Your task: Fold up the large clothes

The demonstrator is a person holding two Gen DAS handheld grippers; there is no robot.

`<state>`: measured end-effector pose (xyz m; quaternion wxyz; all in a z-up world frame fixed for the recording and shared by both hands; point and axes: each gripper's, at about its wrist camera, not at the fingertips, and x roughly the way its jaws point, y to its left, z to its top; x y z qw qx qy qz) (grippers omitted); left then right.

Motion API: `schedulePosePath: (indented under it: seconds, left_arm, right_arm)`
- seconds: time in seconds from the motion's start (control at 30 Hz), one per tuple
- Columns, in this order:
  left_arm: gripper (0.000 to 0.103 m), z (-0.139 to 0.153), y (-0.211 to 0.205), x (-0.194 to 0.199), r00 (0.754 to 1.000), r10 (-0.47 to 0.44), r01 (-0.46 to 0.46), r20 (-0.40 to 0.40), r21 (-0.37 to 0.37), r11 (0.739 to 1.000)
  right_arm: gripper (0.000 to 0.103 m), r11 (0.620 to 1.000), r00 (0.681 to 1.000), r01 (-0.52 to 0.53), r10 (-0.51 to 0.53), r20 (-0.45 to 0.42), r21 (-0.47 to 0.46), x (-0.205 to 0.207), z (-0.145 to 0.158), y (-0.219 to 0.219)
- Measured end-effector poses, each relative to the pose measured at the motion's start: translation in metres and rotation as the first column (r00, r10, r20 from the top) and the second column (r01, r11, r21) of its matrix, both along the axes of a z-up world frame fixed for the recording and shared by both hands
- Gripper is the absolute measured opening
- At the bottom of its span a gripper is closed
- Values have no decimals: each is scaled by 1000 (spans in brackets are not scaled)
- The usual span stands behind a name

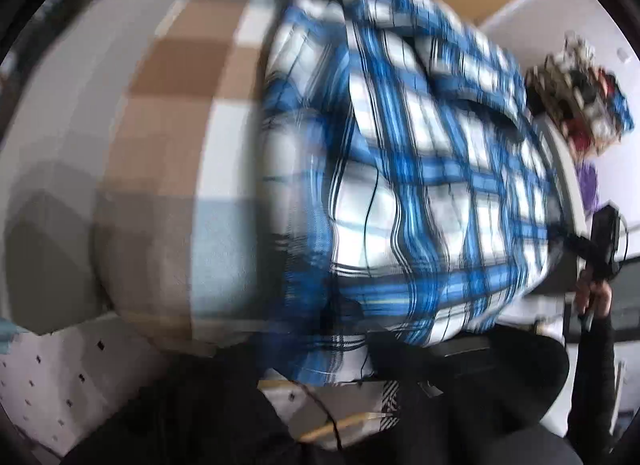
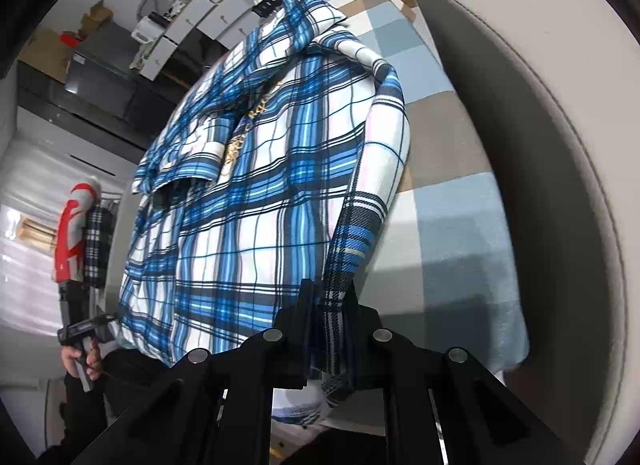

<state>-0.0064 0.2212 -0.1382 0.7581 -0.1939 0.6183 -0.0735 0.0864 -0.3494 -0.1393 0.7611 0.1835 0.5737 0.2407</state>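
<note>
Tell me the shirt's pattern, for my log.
Blue, white and black plaid shirt; clearest in the right wrist view.

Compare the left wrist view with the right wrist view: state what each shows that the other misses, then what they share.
Left wrist only: a blurred look across the plaid shirt to the right gripper; its own jaws are out of frame.
Right wrist only: its jaws closed on the shirt's hem, the left gripper held off the bed's edge, and cluttered shelves.
Both: the shirt on the checked blanket.
</note>
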Motion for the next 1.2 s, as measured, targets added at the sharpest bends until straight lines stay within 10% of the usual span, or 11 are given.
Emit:
schedulePosePath:
  seconds: [0.4,0.53,0.6,0.67,1.2]
  left_arm:
    - [3,0,8,6,998,59,-59,15,-34,998]
    - [40,5,-5,6,998,1,4,66,-69,998]
    - [39,6,-8,8,996,39,-35,82,-57,998]
    - [0,1,-11,13,998,12,-9,56,-60,998]
    - [0,7,20,-27,990,131,-105,60,-320,942]
  right_arm:
    - [12,1000,999,-16,16,35,7,1,0,4]
    - [13,1000,999,-6,5,37,20,2,-2,5]
    - [12,999,1000,14,-15,26,47,4,-4,2]
    - [12,997,999,42,-44,17,63,3,-6,0]
    - [3,979,993,37,-58,99,199,-51,27,-10]
